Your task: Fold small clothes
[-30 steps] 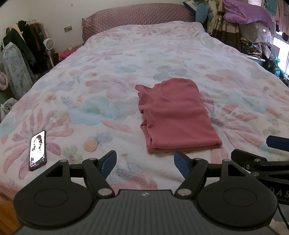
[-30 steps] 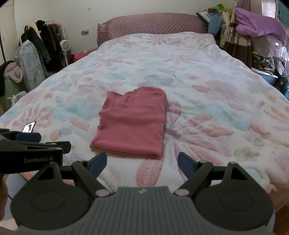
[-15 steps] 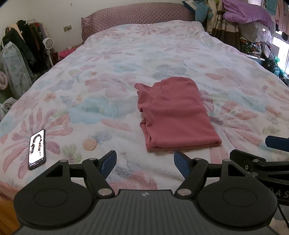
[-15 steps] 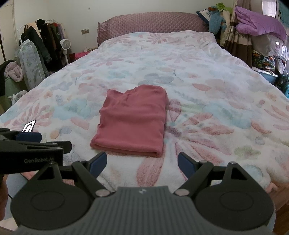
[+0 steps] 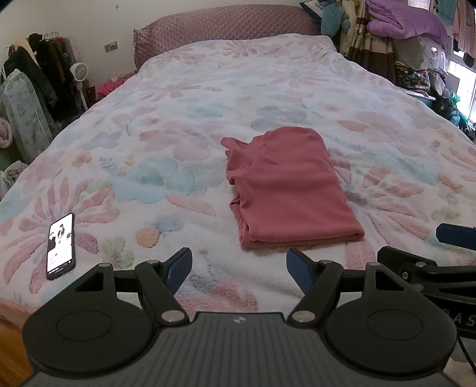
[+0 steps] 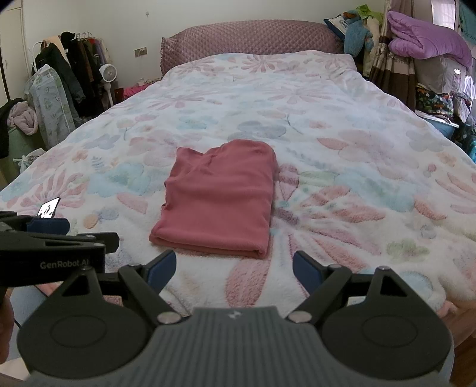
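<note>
A small pink garment lies folded into a neat rectangle on the floral bedspread; it also shows in the right wrist view. My left gripper is open and empty, at the bed's near edge, just short of the garment. My right gripper is open and empty, also just short of the garment's near edge. Each gripper shows at the side of the other's view, the right one and the left one.
A phone with a lit screen lies on the bedspread at the near left. A clothes rack and a fan stand left of the bed. Piled bedding stands at the right.
Both grippers have drawn back a little from the garment. The garment has not moved. Both stay open.
</note>
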The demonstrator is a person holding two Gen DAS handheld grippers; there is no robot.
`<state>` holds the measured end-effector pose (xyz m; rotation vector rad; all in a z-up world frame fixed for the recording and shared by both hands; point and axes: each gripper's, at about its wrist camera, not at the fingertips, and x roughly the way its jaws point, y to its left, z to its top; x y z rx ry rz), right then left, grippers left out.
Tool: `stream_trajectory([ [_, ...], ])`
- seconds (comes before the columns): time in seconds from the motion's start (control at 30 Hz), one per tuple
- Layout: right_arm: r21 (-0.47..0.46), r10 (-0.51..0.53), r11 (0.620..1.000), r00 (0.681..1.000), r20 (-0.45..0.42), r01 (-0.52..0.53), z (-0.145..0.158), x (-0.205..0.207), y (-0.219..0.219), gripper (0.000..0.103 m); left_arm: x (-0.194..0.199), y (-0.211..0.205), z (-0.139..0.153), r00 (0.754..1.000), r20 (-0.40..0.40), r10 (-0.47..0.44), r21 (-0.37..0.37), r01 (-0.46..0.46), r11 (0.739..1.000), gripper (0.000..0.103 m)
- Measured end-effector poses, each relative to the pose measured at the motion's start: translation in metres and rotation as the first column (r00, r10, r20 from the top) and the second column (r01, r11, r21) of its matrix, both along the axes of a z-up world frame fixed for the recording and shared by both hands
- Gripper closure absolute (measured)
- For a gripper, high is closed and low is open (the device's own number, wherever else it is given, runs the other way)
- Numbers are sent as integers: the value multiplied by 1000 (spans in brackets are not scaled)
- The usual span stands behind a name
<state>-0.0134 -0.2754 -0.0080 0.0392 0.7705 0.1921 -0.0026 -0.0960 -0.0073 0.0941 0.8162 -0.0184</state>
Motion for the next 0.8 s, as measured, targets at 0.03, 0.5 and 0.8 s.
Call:
stream_trajectory([
  [0.03, 0, 0, 1000, 1000, 2, 0, 0, 0, 0, 22, 0, 0, 0, 1000, 0, -1, -1, 1, 1000, 18],
  [0.5, -1, 4, 1000, 1000, -2, -4, -2, 0, 0, 22, -2, -2, 2, 1000, 14, -19, 23, 19, 1000, 19],
  [0.8, 1, 5, 1000, 1000, -3, -5, -2, 1, 0, 22, -2, -2, 2, 1000, 13, -17, 20, 17, 1000, 19],
])
